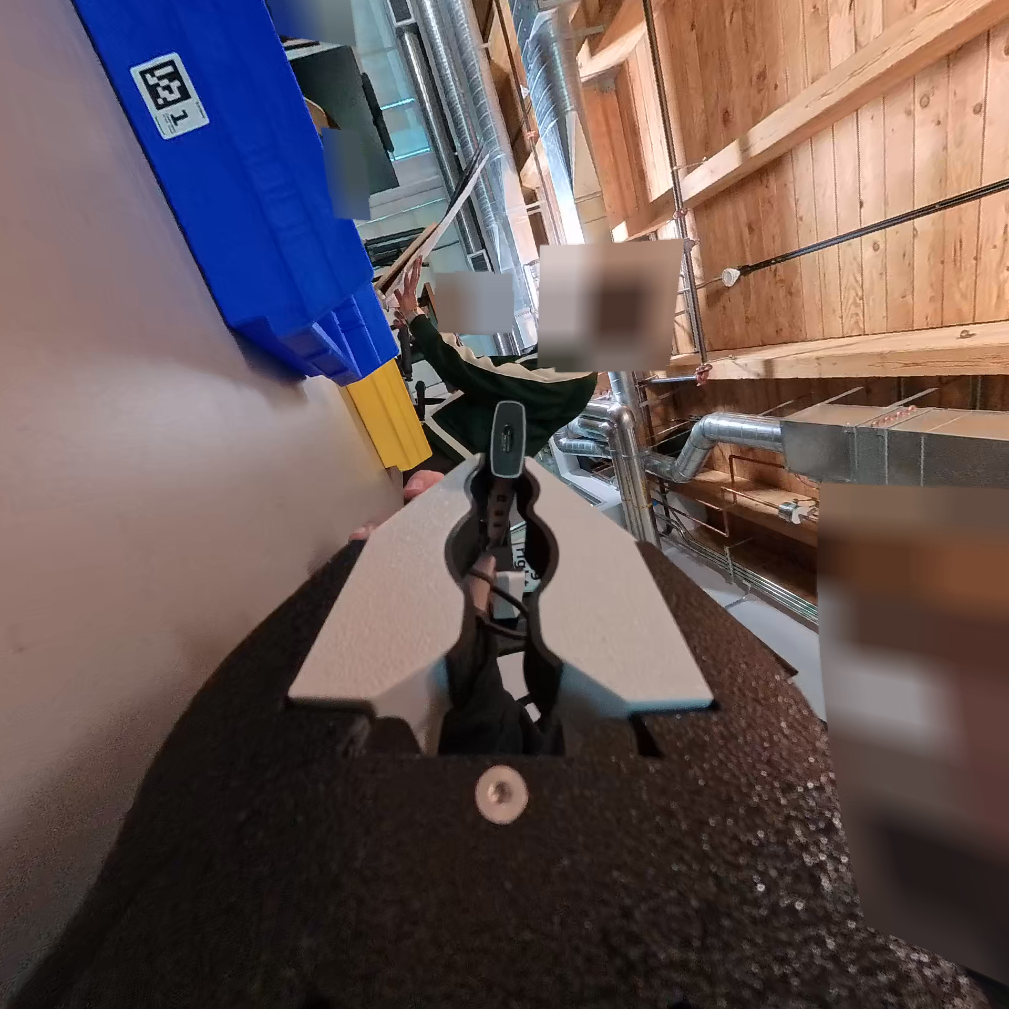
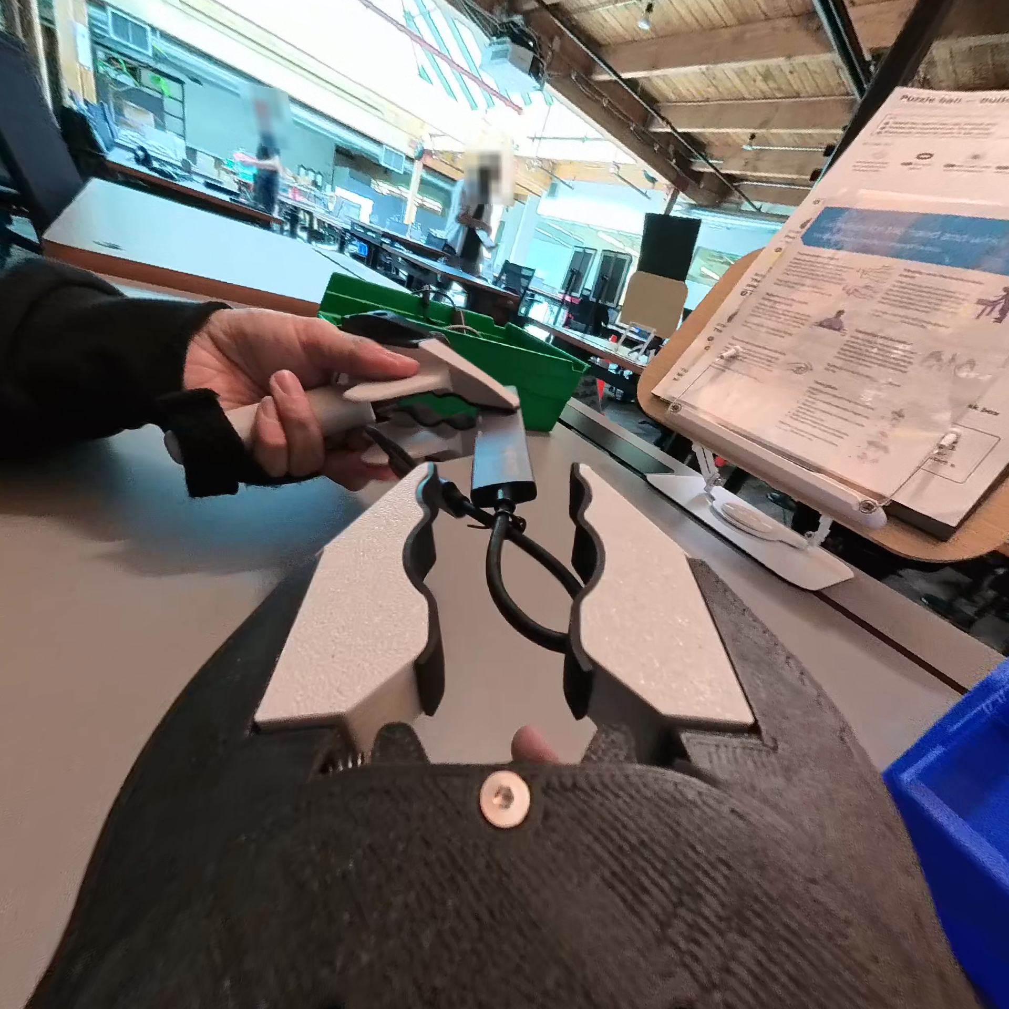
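Observation:
My left gripper (image 1: 503, 468) is turned on its side and shut on a slim black adapter (image 1: 506, 437), whose grey-rimmed end sticks out past the fingertips. In the right wrist view a hand holds that left gripper (image 2: 464, 393) above the grey table (image 2: 109, 600), with the adapter (image 2: 499, 456) hanging out of it. My right gripper (image 2: 503, 480) is open, its fingertips on either side of the adapter's lower end. The adapter's black cable (image 2: 518, 579) loops between my right fingers and touches the inner side of the right one.
A green bin (image 2: 524, 355) stands behind the left gripper. A tilted stand with a printed sheet (image 2: 873, 327) is at the right. A blue bin corner (image 2: 955, 791) is close at lower right. Blue (image 1: 245, 191) and yellow (image 1: 390, 420) bins show in the left wrist view. People stand far behind. One gripper's finger ends stand about 5 centimetres off the other's.

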Demonstrator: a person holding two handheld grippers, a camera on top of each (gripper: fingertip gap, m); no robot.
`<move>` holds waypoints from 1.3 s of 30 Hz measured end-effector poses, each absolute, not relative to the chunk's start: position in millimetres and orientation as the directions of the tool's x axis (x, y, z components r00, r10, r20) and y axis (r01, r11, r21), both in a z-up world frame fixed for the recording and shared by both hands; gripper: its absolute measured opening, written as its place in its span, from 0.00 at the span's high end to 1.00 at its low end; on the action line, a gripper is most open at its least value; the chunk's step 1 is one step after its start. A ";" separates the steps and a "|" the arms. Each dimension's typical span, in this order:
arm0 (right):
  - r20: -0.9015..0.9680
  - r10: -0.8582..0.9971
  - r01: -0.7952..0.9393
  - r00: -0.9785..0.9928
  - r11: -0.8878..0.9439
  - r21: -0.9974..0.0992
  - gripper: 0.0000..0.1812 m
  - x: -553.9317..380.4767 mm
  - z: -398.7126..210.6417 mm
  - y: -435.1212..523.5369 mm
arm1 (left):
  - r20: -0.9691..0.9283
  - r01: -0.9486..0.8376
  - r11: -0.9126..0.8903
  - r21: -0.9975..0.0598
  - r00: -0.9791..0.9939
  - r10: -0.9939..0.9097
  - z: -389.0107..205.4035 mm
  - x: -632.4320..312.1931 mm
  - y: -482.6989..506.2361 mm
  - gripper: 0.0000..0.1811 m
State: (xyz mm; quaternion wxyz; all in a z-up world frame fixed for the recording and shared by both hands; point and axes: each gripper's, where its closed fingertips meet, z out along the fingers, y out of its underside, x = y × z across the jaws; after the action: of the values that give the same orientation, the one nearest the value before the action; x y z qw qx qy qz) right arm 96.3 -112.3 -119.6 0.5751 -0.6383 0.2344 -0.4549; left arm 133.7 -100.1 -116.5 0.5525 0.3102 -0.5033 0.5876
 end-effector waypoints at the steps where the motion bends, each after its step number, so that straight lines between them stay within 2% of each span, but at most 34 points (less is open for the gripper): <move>1: 0.305 -0.822 0.223 0.481 -0.222 -0.949 0.75 96.1 -119.2 -112.5 | 0.921 -0.962 0.118 -0.248 -0.196 0.338 -116.1 133.5 -100.0 0.97; 4: 0.306 -0.823 0.246 0.478 -0.209 -0.946 0.78 94.4 -116.2 -114.0 | 0.920 -0.959 0.124 -0.254 -0.200 0.336 -116.5 132.9 -100.0 0.97; 8: 0.227 -0.849 0.266 0.476 -0.108 -0.958 0.69 91.8 -106.1 -126.8 | 0.905 -0.973 0.091 -0.212 -0.160 0.394 -102.3 145.3 -88.9 0.97; 10: 0.174 -0.845 0.254 0.506 -0.047 -0.966 0.69 90.2 -103.3 -129.2 | 0.901 -0.964 0.061 -0.258 -0.217 0.375 -97.6 150.2 -84.1 0.97; 15: 0.171 -0.807 0.230 0.565 -0.046 -0.972 0.68 89.7 -106.8 -112.9 | 0.922 -0.961 0.113 -0.254 -0.205 0.328 -103.6 132.4 -96.5 0.97; 20: 0.172 -0.798 0.226 0.577 -0.047 -0.973 0.76 88.3 -107.5 -113.3 | 0.945 -0.962 0.142 -0.233 -0.190 0.267 -116.0 119.0 -109.3 0.97; 24: 0.294 -0.785 0.201 0.545 -0.218 -0.955 0.79 92.2 -123.7 -114.2 | 0.941 -0.959 0.119 -0.257 -0.220 0.259 -110.2 119.7 -108.5 0.97; 27: 0.337 -0.800 0.232 0.497 -0.252 -0.940 0.83 94.7 -122.4 -116.1 | 0.947 -0.963 0.108 -0.249 -0.218 0.237 -114.4 121.9 -109.6 0.97; 39: 0.210 -0.802 0.167 0.559 -0.140 -0.976 0.86 96.5 -119.7 -111.9 | 0.960 -0.978 0.048 -0.204 -0.190 0.207 -117.6 125.1 -113.8 0.97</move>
State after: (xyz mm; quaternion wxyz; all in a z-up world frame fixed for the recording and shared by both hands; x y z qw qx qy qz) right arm 96.5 -111.9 -119.7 0.6072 -0.6410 0.2477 -0.3988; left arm 125.1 -113.8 -117.6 0.5127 0.3771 -0.5109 0.5779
